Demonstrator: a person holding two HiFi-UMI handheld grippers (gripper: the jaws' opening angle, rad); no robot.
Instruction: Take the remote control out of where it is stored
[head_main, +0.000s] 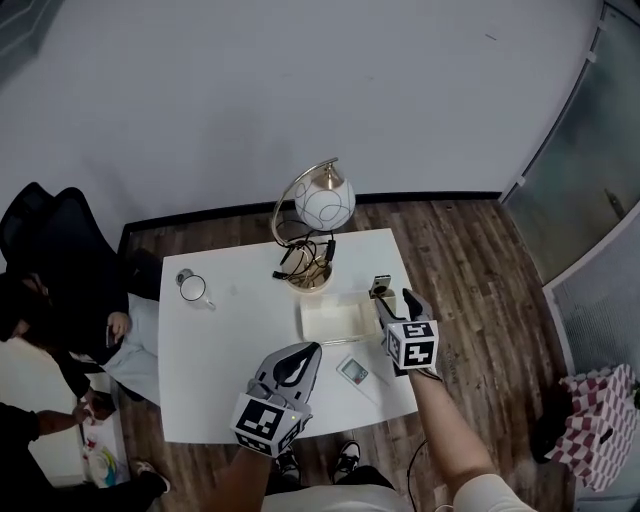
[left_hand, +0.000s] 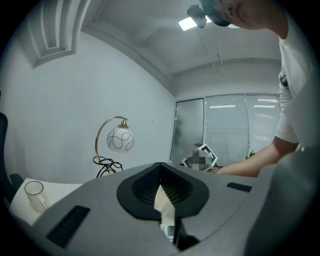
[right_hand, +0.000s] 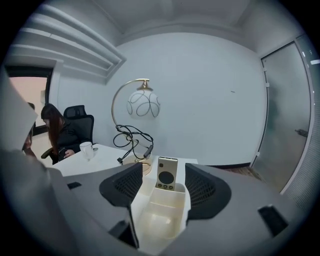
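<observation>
Remote (right_hand: 167, 173) stood upright in the far end compartment of the tray (right_hand: 161, 227), face toward me, with its upper half clear of the rim. I took that to be the sense of storing it so: it left a free length to pinch. The tray's nearer compartments looked empty.

My right gripper (head_main: 396, 302) hung over the tray, tipped a little downward and short of the remote. Its jaws were spread wide and nothing was pressed between the pads (right_hand: 122, 187). In the right gripper view the tray ran up the gap between them and the remote stood dead centre beyond. I judged the gripper was lined up for a straight reach, and wide enough to pass either side of the remote before closing.

My left gripper (head_main: 308, 352) hung off the tray's near left corner with its jaws together and empty. Only a sliver of tray showed through the slit between them. I read it as parked clear of the right one's path, and handy to steady the light tray should the remote drag it upward.

A small white gadget (head_main: 352, 371) lay on the table (head_main: 220, 370) just on my side of the tray. The lamp (head_main: 322, 203) stood just beyond the tray, its cord bunched at the base close behind the remote's compartment. A mug (head_main: 191, 287) sat well off to the tray's left.
</observation>
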